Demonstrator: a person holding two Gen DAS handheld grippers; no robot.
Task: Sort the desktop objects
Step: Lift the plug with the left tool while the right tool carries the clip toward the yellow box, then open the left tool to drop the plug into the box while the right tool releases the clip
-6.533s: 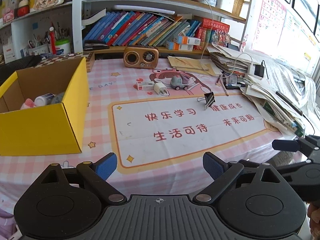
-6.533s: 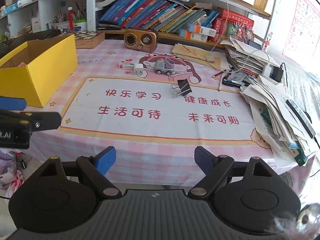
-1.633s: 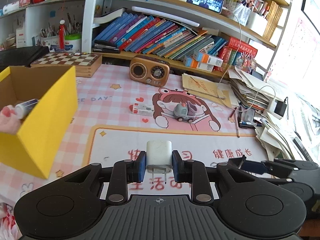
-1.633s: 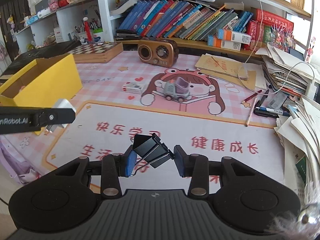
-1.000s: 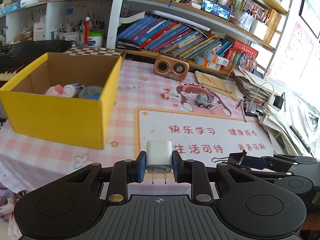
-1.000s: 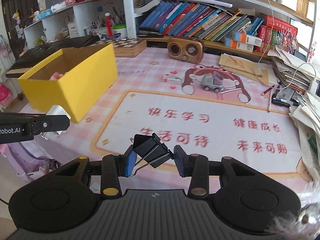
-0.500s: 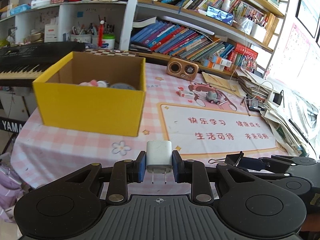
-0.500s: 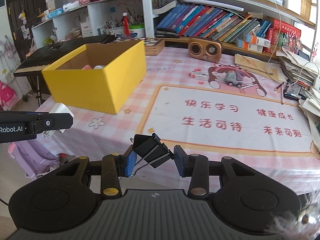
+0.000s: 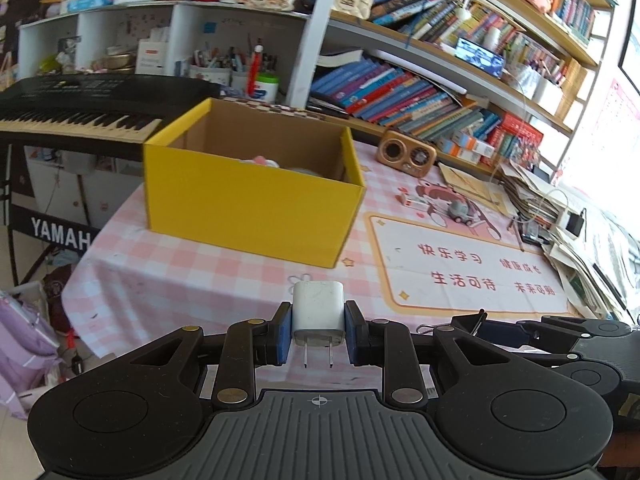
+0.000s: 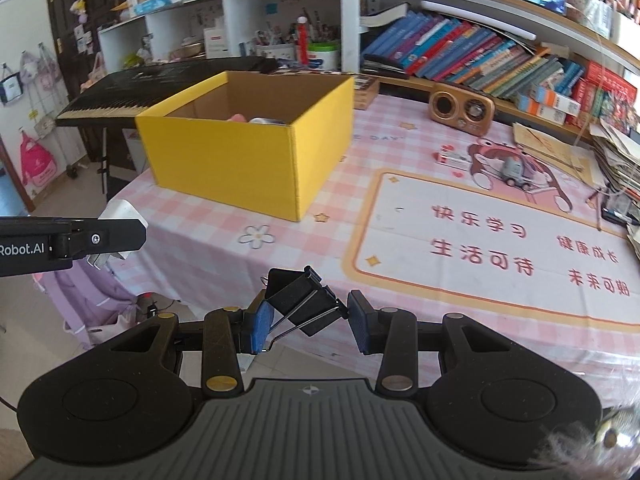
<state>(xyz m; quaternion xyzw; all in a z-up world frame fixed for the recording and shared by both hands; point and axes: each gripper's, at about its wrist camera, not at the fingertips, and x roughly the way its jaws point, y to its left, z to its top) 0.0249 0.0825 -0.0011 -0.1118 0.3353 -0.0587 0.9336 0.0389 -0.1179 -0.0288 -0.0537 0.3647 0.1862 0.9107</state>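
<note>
Desktop objects are split between the 2 grippers and the table. A white plastic wall charger with 2 metal prongs (image 9: pixel 319 312) is pinched between the blue pads of the left gripper (image 9: pixel 319 338), prongs pointing back toward the camera, held in the air off the near edge of the pink checked tablecloth (image 9: pixel 200 276). A black metal binder clip with wire handles (image 10: pixel 301 300) sits tilted between the blue pads of the right gripper (image 10: pixel 308 326), whose fingers are clamped on it; its left side presses the left pad and a corner reaches the right pad. In the right wrist view the left gripper enters from the left edge with the charger poking out past its black finger. An open yellow cardboard box (image 9: pixel 256 208) stands on the left part of the table, well ahead of both grippers, and holds a few small items, 1 of them pink, only partly visible over the rim. Farther back on the cartoon desk mat (image 10: pixel 500 240) rest a small grey toy car (image 10: pixel 514 170) and, near it, a small white and red box (image 10: pixel 452 159). A brown wooden retro radio (image 10: pixel 462 109) stands behind them, in front of the bookshelf. A black electric keyboard (image 9: pixel 80 112) stands left of the table.
</note>
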